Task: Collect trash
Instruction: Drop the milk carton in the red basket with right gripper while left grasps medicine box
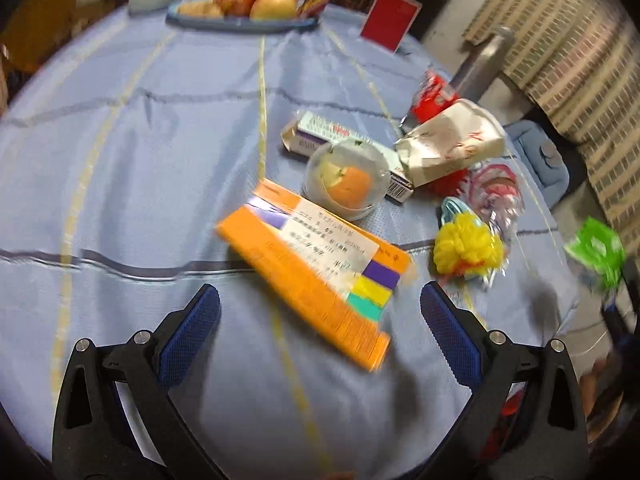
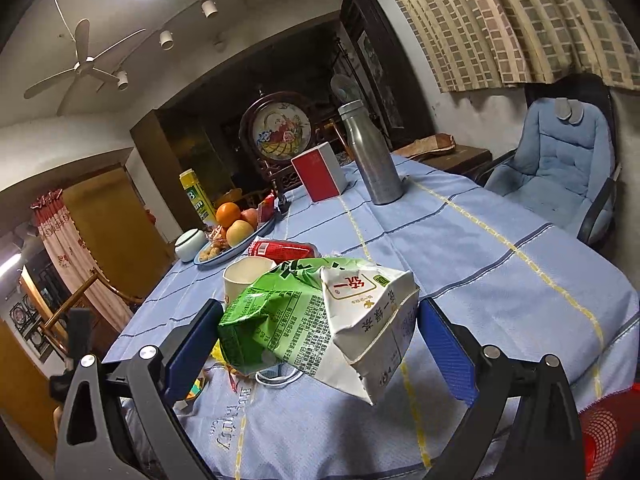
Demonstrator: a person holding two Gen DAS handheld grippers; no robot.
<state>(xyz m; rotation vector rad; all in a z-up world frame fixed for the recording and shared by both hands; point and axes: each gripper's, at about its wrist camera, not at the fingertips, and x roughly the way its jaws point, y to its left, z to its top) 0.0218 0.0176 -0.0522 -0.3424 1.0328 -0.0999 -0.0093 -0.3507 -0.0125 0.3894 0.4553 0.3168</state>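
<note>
My left gripper [image 1: 320,312] is open and empty, just above the near end of a flat orange packet [image 1: 316,268] on the blue tablecloth [image 1: 120,160]. Behind the packet lie a clear plastic cup with orange peel [image 1: 346,180], a small white-purple box [image 1: 320,136], a crumpled white paper bag [image 1: 452,140], a red can [image 1: 432,96], a yellow pompom [image 1: 466,248] and a shiny wrapper [image 1: 496,192]. My right gripper [image 2: 318,320] is shut on a crushed green-and-white tea carton [image 2: 316,316], held above the table's near edge. The carton also shows in the left wrist view [image 1: 596,252].
A fruit plate [image 1: 240,20] [image 2: 236,240], a red-and-white box [image 1: 390,18] [image 2: 320,176] and a steel bottle [image 2: 372,152] stand at the far side. A white paper cup [image 2: 244,276] and the red can [image 2: 280,248] lie behind the carton. A blue padded chair [image 2: 560,160] stands right.
</note>
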